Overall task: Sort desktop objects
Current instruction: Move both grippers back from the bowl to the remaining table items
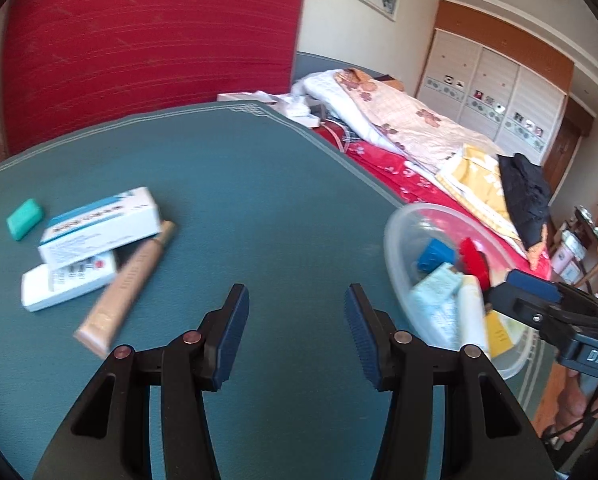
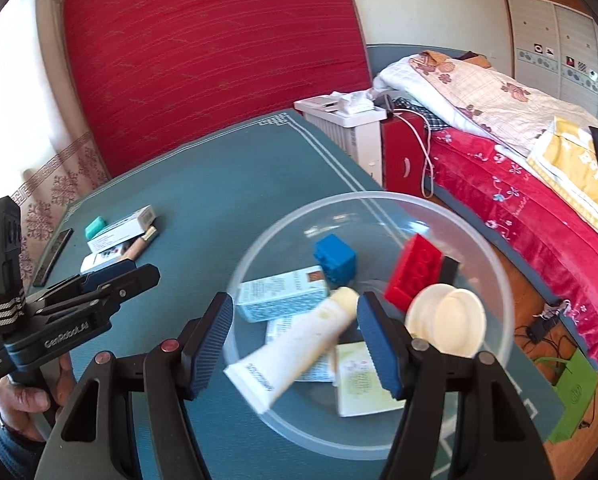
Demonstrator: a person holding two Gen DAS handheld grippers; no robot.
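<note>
A clear plastic bowl (image 2: 495, 280) on the green table holds a blue block (image 2: 337, 258), a red brick (image 2: 413, 268), a white tube (image 2: 299, 344), small boxes (image 2: 279, 292) and a cream jar (image 2: 447, 320). My right gripper (image 2: 295, 332) is open above the bowl, with the white tube lying between its jaws, apparently loose. My left gripper (image 1: 297, 328) is open and empty over bare table. To its left lie a white box (image 1: 99, 224), a beige tube (image 1: 127, 284), a white remote (image 1: 67, 284) and a green eraser (image 1: 25, 218). The bowl also shows in the left wrist view (image 1: 395, 236).
The table (image 1: 259, 184) ends at a curved right edge beside a bed with quilts (image 1: 419, 128). A red mattress (image 2: 211, 52) stands behind the table. A white radiator (image 2: 351, 128) stands by the far corner. A black flat object (image 2: 53, 256) lies at the table's left edge.
</note>
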